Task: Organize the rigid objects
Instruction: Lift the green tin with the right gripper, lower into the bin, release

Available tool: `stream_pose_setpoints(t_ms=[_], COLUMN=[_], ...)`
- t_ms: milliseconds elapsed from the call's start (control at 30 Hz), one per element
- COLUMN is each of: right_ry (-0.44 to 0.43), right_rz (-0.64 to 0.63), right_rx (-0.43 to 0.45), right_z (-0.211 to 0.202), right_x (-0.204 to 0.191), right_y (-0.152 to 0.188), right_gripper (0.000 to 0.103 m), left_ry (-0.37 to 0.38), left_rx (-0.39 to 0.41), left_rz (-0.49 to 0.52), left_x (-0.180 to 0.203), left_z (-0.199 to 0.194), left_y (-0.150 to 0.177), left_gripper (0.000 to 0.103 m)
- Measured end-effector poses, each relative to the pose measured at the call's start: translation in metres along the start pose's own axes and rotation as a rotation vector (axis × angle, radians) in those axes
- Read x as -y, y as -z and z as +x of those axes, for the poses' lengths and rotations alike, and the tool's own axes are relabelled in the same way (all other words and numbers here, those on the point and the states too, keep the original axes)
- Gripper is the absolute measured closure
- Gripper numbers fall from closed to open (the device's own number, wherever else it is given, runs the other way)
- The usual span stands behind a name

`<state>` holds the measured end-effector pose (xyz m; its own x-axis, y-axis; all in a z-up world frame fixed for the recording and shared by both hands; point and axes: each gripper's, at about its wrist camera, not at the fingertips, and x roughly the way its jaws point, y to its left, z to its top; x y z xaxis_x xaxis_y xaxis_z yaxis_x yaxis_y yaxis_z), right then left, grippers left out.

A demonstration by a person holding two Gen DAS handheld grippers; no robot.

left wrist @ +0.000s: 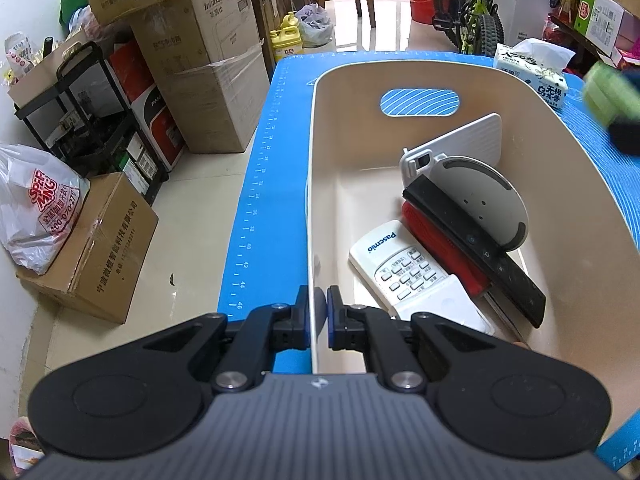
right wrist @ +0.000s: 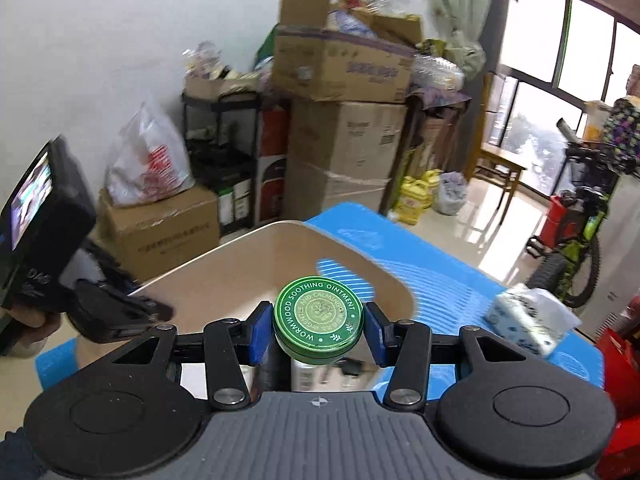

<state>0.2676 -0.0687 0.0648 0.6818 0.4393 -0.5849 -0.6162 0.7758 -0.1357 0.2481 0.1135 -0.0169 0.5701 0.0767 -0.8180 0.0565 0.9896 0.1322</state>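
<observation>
A cream plastic bin [left wrist: 360,68] stands on a blue mat [left wrist: 260,184]. My left gripper [left wrist: 319,312] is shut on the bin's near left wall. Inside the bin lie a white Pascmio remote [left wrist: 404,268], a long black remote [left wrist: 476,252], a red object [left wrist: 440,248], a grey round device [left wrist: 480,196] and a white ridged panel [left wrist: 460,140]. My right gripper [right wrist: 318,332] is shut on a round green ointment tin [right wrist: 318,318], held in the air over the bin [right wrist: 240,256]. It appears blurred at the left wrist view's right edge [left wrist: 612,108].
A tissue pack [left wrist: 536,76] lies on the mat beyond the bin, also visible from the right wrist [right wrist: 528,320]. Cardboard boxes [left wrist: 200,72], a black shelf and plastic bags stand on the floor to the left. A bicycle [right wrist: 576,248] stands at the far right.
</observation>
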Motion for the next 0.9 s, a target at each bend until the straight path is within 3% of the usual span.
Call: stream_pose_setpoints(t_ms=[167,400,800,900], right_ry=[-0.046,-0.033,0.012,0.018], right_rz=[-0.019,-0.058,-0.091,-0.084], right_rx=[-0.081,-0.187,-0.294,-0.284], right_z=[0.03,0.075,0.11,0.109], right_x=[-0.029,-0.051,-0.062,-0.061], right_y=[-0.003,0.009,0.029,0.027], right_gripper=[0.05,0.05,0.05,0.05], left_ry=[0.0,0.005,-0.003,-0.007], left_rx=[-0.001,-0.006,-0.005,-0.007], left_rz=[-0.005,-0.01,-0.01,-0.008], left_x=[0.0,-0.002,-0.001,0.001], left_z=[0.0,0.0,0.001,0.001], left_y=[-0.001,-0.002,-0.001,-0.001], left_gripper=[0.095,0.095,0.095,0.095])
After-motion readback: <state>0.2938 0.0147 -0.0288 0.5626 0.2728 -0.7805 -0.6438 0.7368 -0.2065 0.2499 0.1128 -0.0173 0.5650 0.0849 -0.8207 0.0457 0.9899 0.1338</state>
